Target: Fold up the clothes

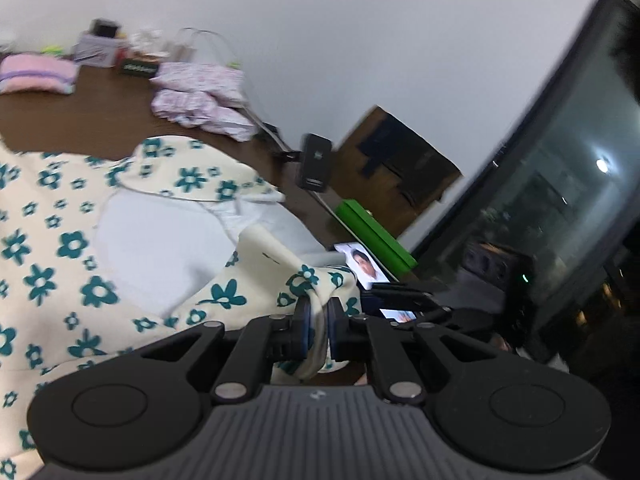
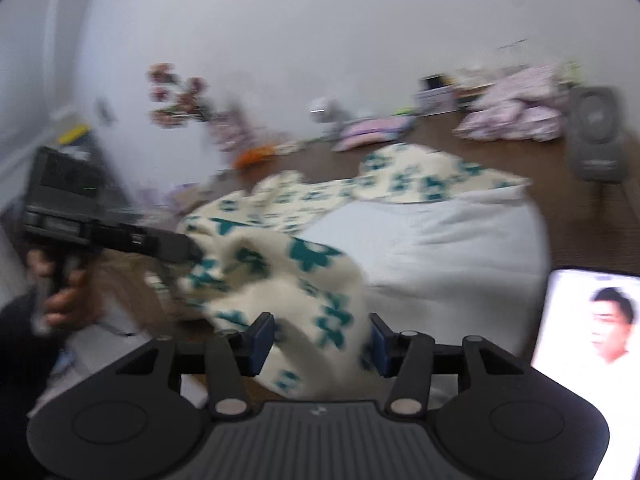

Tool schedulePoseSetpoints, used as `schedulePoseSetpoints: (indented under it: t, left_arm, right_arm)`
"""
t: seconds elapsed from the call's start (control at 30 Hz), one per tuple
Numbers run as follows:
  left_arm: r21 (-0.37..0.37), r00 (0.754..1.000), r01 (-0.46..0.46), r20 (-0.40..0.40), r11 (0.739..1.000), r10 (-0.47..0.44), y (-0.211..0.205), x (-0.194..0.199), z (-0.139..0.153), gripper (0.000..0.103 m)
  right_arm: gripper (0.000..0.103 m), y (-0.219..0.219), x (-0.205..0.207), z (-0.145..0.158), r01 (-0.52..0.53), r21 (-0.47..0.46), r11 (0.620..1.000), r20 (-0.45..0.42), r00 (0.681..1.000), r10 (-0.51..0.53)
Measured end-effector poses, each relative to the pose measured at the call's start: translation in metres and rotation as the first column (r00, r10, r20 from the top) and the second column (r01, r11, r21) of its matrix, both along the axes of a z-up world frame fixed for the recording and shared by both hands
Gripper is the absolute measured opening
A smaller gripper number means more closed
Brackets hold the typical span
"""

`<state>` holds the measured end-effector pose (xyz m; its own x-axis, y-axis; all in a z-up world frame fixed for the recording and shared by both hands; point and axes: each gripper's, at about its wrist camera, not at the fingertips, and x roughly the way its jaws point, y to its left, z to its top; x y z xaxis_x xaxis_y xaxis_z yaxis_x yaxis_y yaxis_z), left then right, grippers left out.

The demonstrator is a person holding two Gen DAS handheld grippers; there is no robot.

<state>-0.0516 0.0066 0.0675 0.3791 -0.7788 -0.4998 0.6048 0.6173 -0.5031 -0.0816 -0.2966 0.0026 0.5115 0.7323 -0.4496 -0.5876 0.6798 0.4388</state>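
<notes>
Wrist cameras close over garment (image 1: 60, 240) (shared)

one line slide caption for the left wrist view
Left gripper pinches the floral garment's edge over the brown table.

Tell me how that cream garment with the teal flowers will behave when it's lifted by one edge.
The floral garment will probably hang limp: it bunches into soft folds where the left gripper pinches it. It looks plush, so likely light but bulky. The part between the right gripper's open jaws will probably slump to the table.
</notes>
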Motion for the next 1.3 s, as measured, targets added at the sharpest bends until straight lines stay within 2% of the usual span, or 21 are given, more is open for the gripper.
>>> schedulePoseSetpoints:
  t: [0.03,0.07,0.1,0.13,0.2,0.3,0.37,0.43,0.5,0.67,0.73,0.8,0.87,0.93,0.97,1.2,1.27,1.3]
  left_arm:
    - [0.014,1.000,0.009,0.006,1.000,-0.009,-0.003,0.000,-0.001,0.010]
    - [0.028,1.000,0.016,0.009,0.999,-0.016,-0.006,0.000,-0.002,0.012]
    - [0.041,1.000,0.016,0.006,0.999,-0.016,-0.008,0.001,-0.004,0.014]
    - [0.057,1.000,0.020,0.002,0.998,-0.020,-0.012,0.003,-0.007,0.016]
    - [0.092,0.999,0.038,-0.002,0.995,-0.038,-0.021,0.005,-0.011,0.029]
    - [0.136,0.997,0.076,-0.021,0.988,-0.074,-0.034,0.010,-0.020,0.041]
    - [0.180,0.996,0.085,-0.032,0.980,-0.080,-0.041,0.011,-0.025,0.042]
    - [0.221,0.996,0.090,-0.044,0.971,-0.082,-0.046,0.011,-0.030,0.043]
    - [0.255,0.995,0.096,-0.055,0.962,-0.085,-0.050,0.009,-0.034,0.045]
    - [0.294,0.992,0.123,-0.067,0.948,-0.108,-0.056,0.003,-0.041,0.051]
    - [0.298,0.992,0.123,-0.066,0.947,-0.109,-0.058,0.003,-0.042,0.052]
    - [0.291,0.992,0.121,-0.073,0.949,-0.105,-0.058,0.003,-0.043,0.053]
    - [0.286,0.992,0.120,-0.079,0.951,-0.102,-0.058,0.004,-0.043,0.053]
    - [0.284,0.992,0.120,-0.082,0.951,-0.101,-0.058,0.005,-0.043,0.053]
    - [0.284,0.991,0.120,-0.083,0.951,-0.100,-0.059,0.005,-0.042,0.054]
    - [0.286,0.991,0.126,-0.088,0.950,-0.105,-0.061,0.006,-0.042,0.057]
    - [0.286,0.990,0.129,-0.089,0.949,-0.107,-0.061,0.006,-0.042,0.058]
    - [0.287,0.990,0.130,-0.088,0.949,-0.109,-0.061,0.006,-0.042,0.059]
  right_arm:
    - [0.026,0.000,-0.006,0.001,-0.039,0.019,0.999,0.010,0.999,0.038]
    - [0.010,0.000,-0.012,0.002,-0.077,0.038,0.996,0.022,0.997,0.077]
    - [0.003,0.000,-0.018,0.004,-0.116,0.055,0.992,0.034,0.993,0.114]
    - [0.002,0.000,-0.024,0.005,-0.155,0.073,0.985,0.047,0.987,0.152]
    - [0.002,-0.008,-0.048,0.013,-0.194,0.068,0.979,0.131,0.974,0.184]
    - [0.002,-0.018,-0.071,0.015,-0.154,-0.004,0.988,0.176,0.973,0.152]
    - [0.002,-0.020,-0.078,0.008,-0.137,-0.072,0.988,0.158,0.976,0.147]
    - [0.007,-0.017,-0.080,0.004,-0.107,-0.152,0.983,0.139,0.982,0.129]
    - [0.007,-0.021,-0.083,0.005,-0.093,-0.175,0.980,0.138,0.983,0.118]
    - [0.009,-0.036,-0.084,0.024,-0.058,-0.054,0.997,0.217,0.974,0.068]
    - [0.016,-0.024,-0.079,0.023,-0.078,-0.043,0.996,0.234,0.969,0.086]
    - [0.019,-0.011,-0.078,0.015,-0.113,-0.099,0.989,0.226,0.965,0.133]
    - [0.028,0.001,-0.078,0.006,-0.149,-0.156,0.976,0.216,0.959,0.181]
    - [0.046,0.005,-0.079,0.001,-0.152,-0.200,0.968,0.215,0.957,0.195]
    - [0.047,0.007,-0.079,-0.002,-0.153,-0.222,0.963,0.214,0.956,0.201]
    - [0.043,0.016,-0.079,-0.011,-0.169,-0.311,0.935,0.259,0.932,0.255]
    - [0.036,0.016,-0.080,-0.012,-0.162,-0.335,0.928,0.278,0.924,0.262]
    - [0.024,0.017,-0.079,-0.012,-0.143,-0.355,0.924,0.294,0.921,0.255]
